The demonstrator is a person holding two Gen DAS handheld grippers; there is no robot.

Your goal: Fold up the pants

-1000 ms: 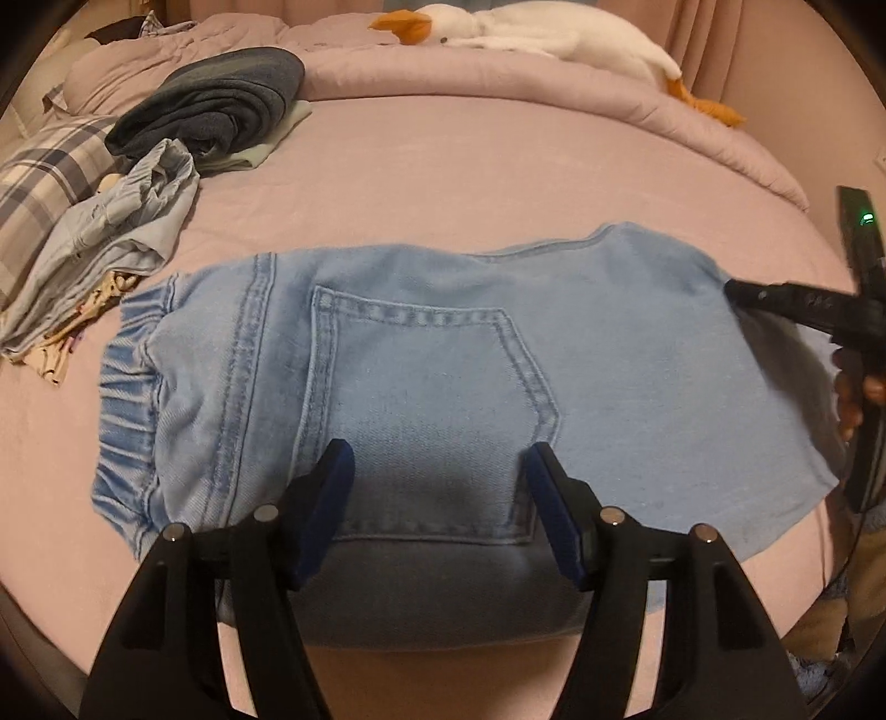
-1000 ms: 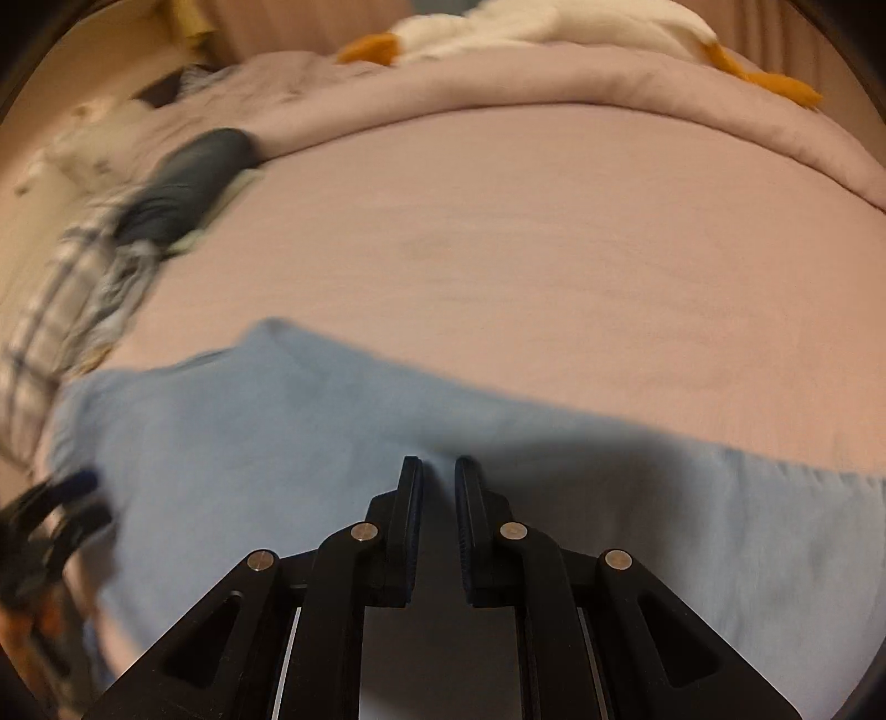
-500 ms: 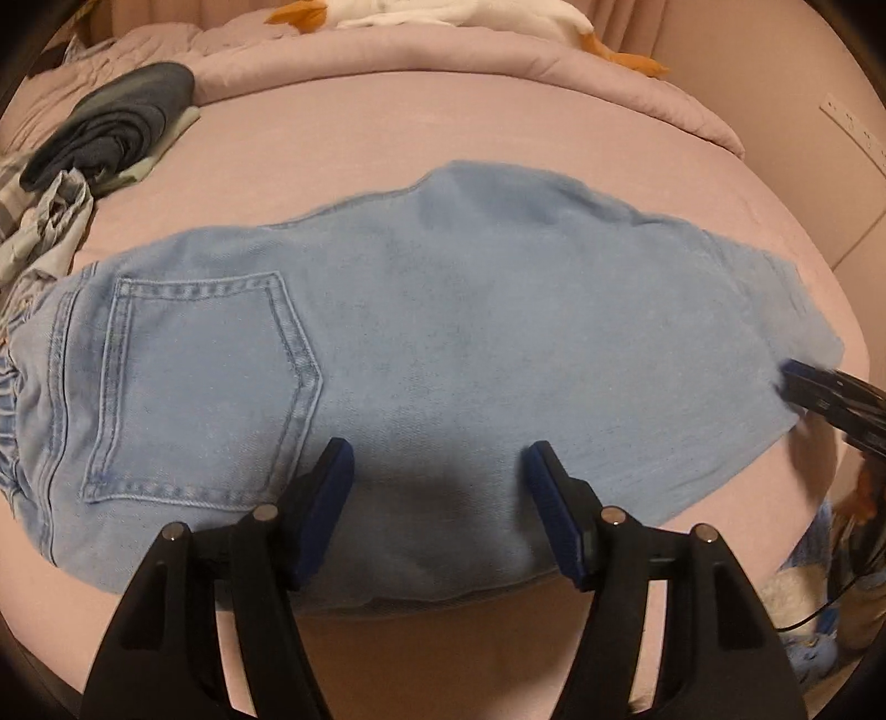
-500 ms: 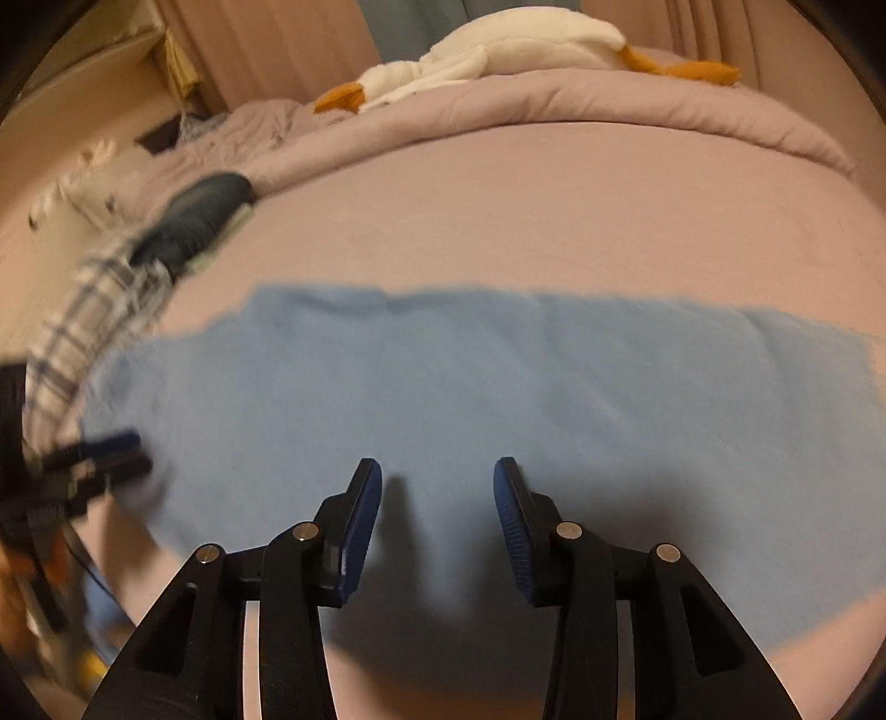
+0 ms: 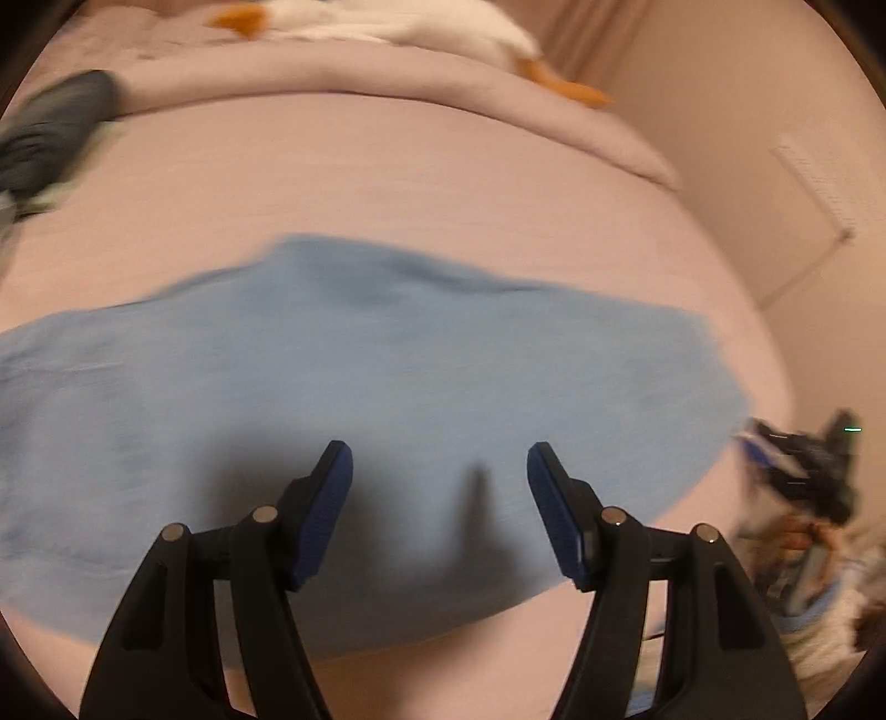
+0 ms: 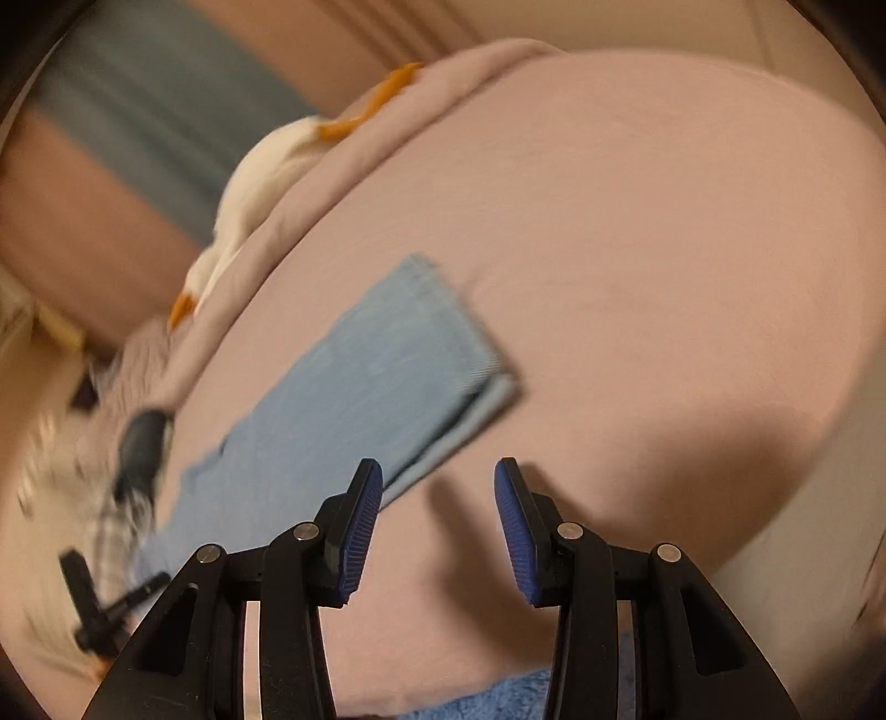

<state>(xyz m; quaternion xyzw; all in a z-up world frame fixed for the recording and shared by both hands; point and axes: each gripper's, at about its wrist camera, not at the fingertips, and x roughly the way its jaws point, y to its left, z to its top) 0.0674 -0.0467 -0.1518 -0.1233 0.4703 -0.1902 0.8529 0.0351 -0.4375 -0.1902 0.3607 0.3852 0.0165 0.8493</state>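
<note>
On the pink bed (image 5: 443, 183): light-blue pants (image 5: 354, 376) lie flat | left hand-held gripper (image 5: 437, 471) apart, empty; right hand-held gripper (image 6: 437, 487) just opened, empty, near the pants' hem

One pair of pants (image 5: 387, 376) lies on the one bed (image 5: 443, 183), light blue denim, with two leg hems showing stacked at its end in the right wrist view (image 6: 470, 382). Two grippers are in view: the left gripper (image 5: 438, 482) and the right gripper (image 6: 437, 498), each with two black fingers and two blue pads, so four pads (image 5: 326, 515) in all. One plush goose (image 5: 421, 27) rests on the one rolled duvet (image 5: 387, 77) at the far side; two orange feet can be counted on it. One dark folded garment (image 5: 50, 133) sits at the left, beside blurred clothes too smeared to count.
</note>
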